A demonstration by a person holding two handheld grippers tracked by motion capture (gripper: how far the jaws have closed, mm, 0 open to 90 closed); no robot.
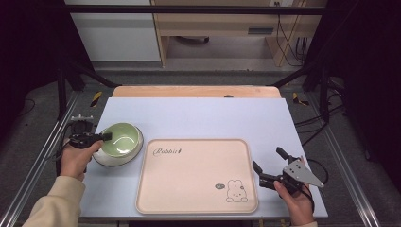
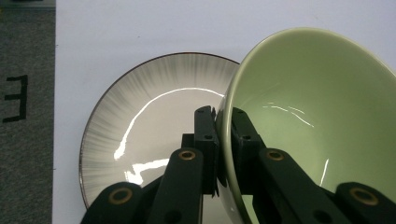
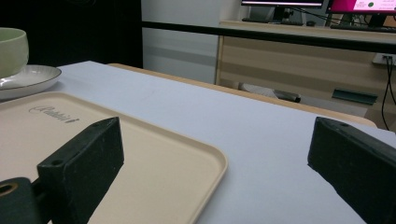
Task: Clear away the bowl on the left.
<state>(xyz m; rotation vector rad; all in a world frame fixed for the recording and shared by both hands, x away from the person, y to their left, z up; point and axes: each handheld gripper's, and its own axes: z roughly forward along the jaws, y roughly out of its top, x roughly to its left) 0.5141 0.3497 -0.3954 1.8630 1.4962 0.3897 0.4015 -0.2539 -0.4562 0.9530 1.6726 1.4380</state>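
Left gripper clamped on the bowl's rim

The green bowl sits tilted on a white plate at the counter's left, beside the beige tray; the right gripper hangs open by the tray's right edge.

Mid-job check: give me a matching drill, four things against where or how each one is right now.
1. green bowl
2. plate
3. tray
4. right gripper

a. open, off the tray's right edge
b. rim pinched by the left gripper
c. under the bowl, dark-edged
d. beige, bears a rabbit picture

Pairs: 1-b, 2-c, 3-d, 4-a
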